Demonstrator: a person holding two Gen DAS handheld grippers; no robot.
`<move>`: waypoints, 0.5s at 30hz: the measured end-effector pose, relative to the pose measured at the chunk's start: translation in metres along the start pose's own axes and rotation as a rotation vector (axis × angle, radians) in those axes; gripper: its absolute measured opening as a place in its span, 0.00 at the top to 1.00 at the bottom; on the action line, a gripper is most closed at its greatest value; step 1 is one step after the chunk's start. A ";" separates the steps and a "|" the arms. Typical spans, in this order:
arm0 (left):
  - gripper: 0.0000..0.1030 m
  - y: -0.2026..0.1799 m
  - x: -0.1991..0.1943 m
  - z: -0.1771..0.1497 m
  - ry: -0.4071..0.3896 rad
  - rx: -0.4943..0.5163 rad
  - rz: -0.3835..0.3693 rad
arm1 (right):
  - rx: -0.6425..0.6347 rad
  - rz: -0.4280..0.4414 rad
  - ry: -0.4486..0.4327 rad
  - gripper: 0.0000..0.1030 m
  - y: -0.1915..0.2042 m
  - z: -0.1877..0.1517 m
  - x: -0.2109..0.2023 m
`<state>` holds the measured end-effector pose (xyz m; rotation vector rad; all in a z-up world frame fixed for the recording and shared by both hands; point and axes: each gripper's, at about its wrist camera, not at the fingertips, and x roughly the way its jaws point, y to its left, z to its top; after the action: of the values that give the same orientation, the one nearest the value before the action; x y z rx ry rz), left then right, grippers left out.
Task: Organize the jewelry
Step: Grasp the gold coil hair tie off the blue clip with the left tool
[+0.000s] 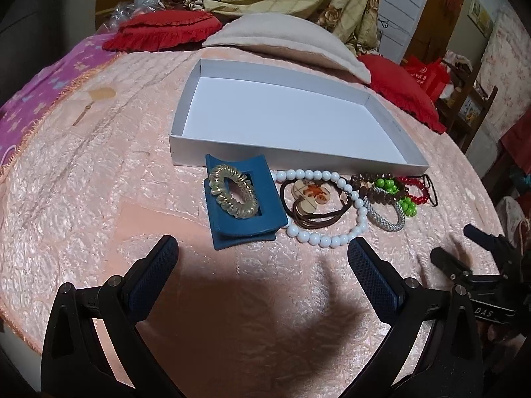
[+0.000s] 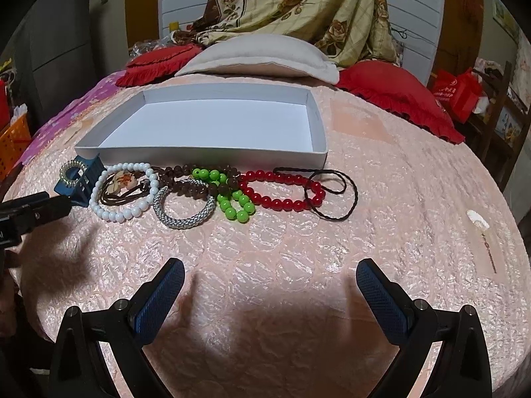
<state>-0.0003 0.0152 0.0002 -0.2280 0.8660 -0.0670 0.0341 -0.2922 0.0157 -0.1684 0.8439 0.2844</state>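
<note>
A shallow white box (image 1: 381, 112) (image 2: 318, 132) lies open on the pink bedspread. In front of it sits a row of jewelry: a blue hair claw (image 1: 232, 225) (image 2: 76, 185) with a gold spiral tie (image 1: 232, 195) on it, a white bead bracelet (image 1: 325, 238) (image 2: 126, 214), a brown cord pendant (image 1: 308, 195), a silver woven bangle (image 2: 186, 222), green beads (image 2: 232, 205), brown beads (image 2: 176, 174), red beads (image 2: 282, 202) and a black cord (image 2: 335, 215). My left gripper (image 1: 262, 262) is open, just short of the claw. My right gripper (image 2: 270, 285) is open, well short of the row.
Red frilled cushions (image 2: 398, 96) and a beige pillow (image 2: 262, 56) lie behind the box, under a floral blanket (image 2: 298, 3). An orange basket (image 2: 13, 139) stands off the bed's left side, red bags (image 2: 461, 93) on a chair at right. A small white object (image 2: 478, 220) rests on the right bedspread.
</note>
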 end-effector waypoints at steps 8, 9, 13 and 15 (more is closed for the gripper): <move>0.16 0.010 -0.003 0.006 -0.002 -0.030 -0.029 | -0.017 0.002 0.012 0.01 0.003 -0.002 0.002; 0.22 0.012 -0.003 0.007 -0.002 -0.033 -0.026 | -0.015 0.002 0.014 0.01 0.002 -0.002 0.002; 0.42 0.017 -0.002 0.010 -0.002 -0.028 -0.032 | -0.011 0.002 0.027 0.01 0.001 -0.003 0.004; 0.54 0.018 -0.003 0.013 -0.020 -0.017 -0.018 | -0.014 0.006 0.028 0.01 0.002 -0.002 0.004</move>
<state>0.0070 0.0351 0.0066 -0.2524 0.8448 -0.0739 0.0342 -0.2907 0.0115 -0.1836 0.8709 0.2943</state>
